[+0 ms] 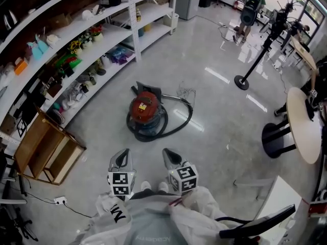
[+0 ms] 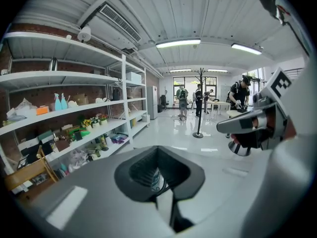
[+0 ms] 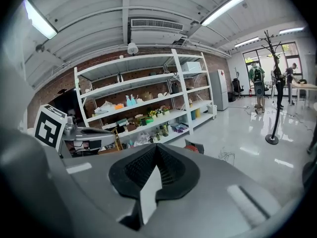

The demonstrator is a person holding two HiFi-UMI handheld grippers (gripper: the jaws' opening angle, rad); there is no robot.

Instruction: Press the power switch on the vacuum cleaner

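The vacuum cleaner (image 1: 144,111) is a round red canister on a dark base, standing on the glossy floor with its black hose (image 1: 179,126) looped round it. I cannot make out its power switch from here. Both grippers are held low and close to the body, well short of the vacuum. In the head view, the left gripper (image 1: 122,153) and right gripper (image 1: 168,153) point towards it with jaws together and nothing held. In the right gripper view, a bit of the red vacuum (image 3: 197,147) shows just past the shut right gripper (image 3: 156,147). The left gripper (image 2: 157,150) is shut too.
White shelving (image 1: 76,50) full of small goods runs along the left. An open wooden crate (image 1: 46,149) stands near it, with a power strip (image 1: 60,200) on the floor. A pole stand (image 1: 241,81), a round table (image 1: 301,126) and a person (image 1: 249,9) are on the right.
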